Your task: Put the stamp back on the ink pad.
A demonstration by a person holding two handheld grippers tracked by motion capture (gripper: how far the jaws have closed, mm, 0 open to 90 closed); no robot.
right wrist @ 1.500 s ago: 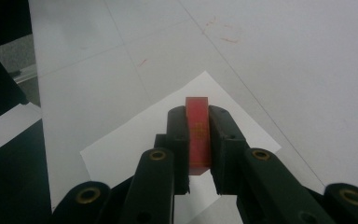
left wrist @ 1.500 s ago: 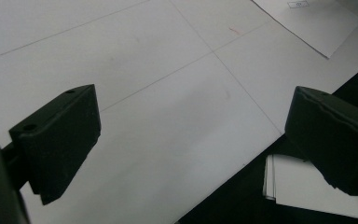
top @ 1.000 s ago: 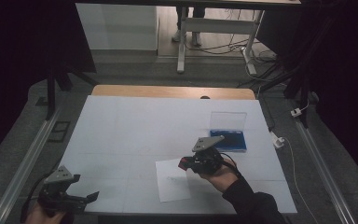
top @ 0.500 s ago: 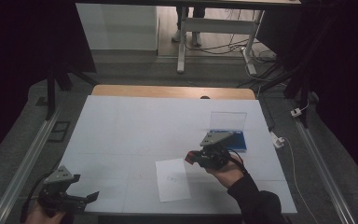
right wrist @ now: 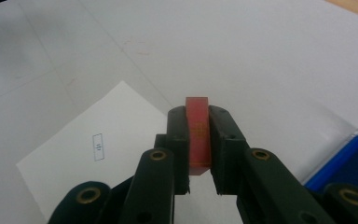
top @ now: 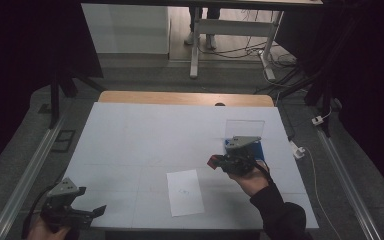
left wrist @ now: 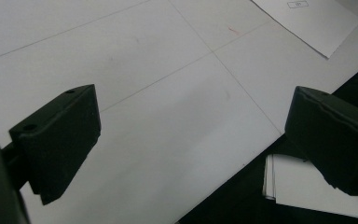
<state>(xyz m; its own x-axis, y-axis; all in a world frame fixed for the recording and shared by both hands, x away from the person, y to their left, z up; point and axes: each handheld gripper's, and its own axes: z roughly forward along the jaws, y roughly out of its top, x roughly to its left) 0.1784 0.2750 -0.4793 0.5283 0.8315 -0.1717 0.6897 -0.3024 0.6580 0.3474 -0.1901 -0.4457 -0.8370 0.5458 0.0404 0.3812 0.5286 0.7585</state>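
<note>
My right gripper (right wrist: pixel 198 117) is shut on a small red block (right wrist: pixel 198 135), which stands upright between the pads. In the high view the right gripper (top: pixel 216 162) hovers at the table's right middle with the red block (top: pixel 212 161) at its tip. It is just left of a blue tray (top: pixel 258 149) and up and to the right of a white paper sheet (top: pixel 185 192). The paper sheet (right wrist: pixel 88 149) carries a small printed box. My left gripper (top: pixel 91 201) rests at the front left corner, open and with nothing in it (left wrist: pixel 191 135).
A white cover (top: pixel 155 135) spreads over the table, with a wooden strip (top: pixel 180 98) along the far edge. A clear lid (top: pixel 245 127) stands behind the blue tray (right wrist: pixel 349 163). White sheets (left wrist: pixel 307 186) lie below the table's front edge. Metal rails (top: pixel 30 170) flank the table.
My right gripper has carried the red block to the right and a little farther away, off the paper sheet and toward the blue tray. The left gripper has stayed put.
</note>
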